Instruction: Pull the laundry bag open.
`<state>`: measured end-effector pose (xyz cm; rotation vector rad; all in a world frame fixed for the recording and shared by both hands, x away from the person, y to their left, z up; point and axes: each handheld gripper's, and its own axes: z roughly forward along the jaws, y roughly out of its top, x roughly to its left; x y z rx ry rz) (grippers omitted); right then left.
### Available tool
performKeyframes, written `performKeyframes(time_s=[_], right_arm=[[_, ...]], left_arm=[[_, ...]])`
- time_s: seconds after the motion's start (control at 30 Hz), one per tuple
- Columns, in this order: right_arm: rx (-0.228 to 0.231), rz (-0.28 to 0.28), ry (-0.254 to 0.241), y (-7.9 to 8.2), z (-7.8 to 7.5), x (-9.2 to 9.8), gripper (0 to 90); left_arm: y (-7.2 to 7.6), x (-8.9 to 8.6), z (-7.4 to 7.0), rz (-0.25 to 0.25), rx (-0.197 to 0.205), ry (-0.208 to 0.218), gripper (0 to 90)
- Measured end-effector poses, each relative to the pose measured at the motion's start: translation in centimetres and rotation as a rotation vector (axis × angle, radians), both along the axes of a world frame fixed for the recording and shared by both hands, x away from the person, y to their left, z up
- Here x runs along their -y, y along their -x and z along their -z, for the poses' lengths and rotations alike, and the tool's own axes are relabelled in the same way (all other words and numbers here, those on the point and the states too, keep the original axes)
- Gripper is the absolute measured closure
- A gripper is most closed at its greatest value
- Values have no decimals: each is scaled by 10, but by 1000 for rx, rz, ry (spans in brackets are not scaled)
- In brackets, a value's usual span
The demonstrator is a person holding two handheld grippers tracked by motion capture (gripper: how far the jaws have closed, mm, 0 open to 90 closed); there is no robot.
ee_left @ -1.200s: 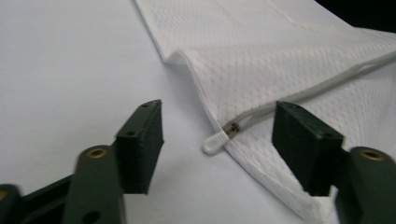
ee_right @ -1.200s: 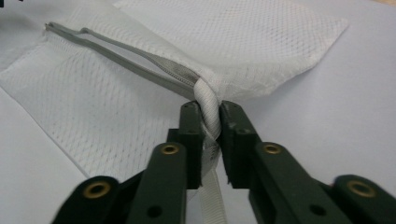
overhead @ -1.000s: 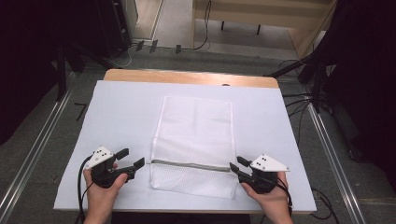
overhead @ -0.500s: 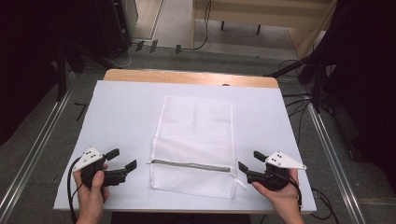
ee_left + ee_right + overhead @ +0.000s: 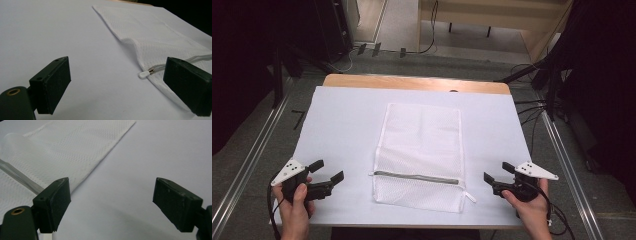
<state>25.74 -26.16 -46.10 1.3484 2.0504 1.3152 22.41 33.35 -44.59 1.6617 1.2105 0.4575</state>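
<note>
The mesh bag (image 5: pixel 419 155) lies flat on the white sheet (image 5: pixel 342 125) that covers the bench, roughly midway between the bench's left and right edges and reaching from its middle toward the near edge. We see it as a white rectangle with its long sides running away from us, and a grey zipper (image 5: pixel 417 177) crosses it from side to side near its near end. In the left gripper view the zipper's small white pull (image 5: pixel 144 74) lies on the sheet right at the bag's edge, and that edge lifts a little in a soft ripple.

We hold the left gripper (image 5: pixel 326 176) near the near left corner of the bench, pointing toward the bag, apart from it and not touching it. Its jaws stand wide apart with only bare sheet between them, and they have just been opening.

We hold the right gripper (image 5: pixel 497 172) near the near right corner, pointing back toward the bag's right side, likewise clear of the cloth. Its jaws are spread wide as well, nothing between them, and they too have just been opening. In the right gripper view the bag's edge lies beyond the left jaw, with plain sheet ahead.
</note>
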Motion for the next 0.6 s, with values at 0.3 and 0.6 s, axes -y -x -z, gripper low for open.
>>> performKeyframes(time_s=[0.3,0.6], right_arm=[[-26,45,20,-2,8,9,156],[-20,44,34,3,7,10,155]], left_arm=[[-3,-3,1,-3,-5,-29,30],[-9,6,3,26,-11,-48,30]])
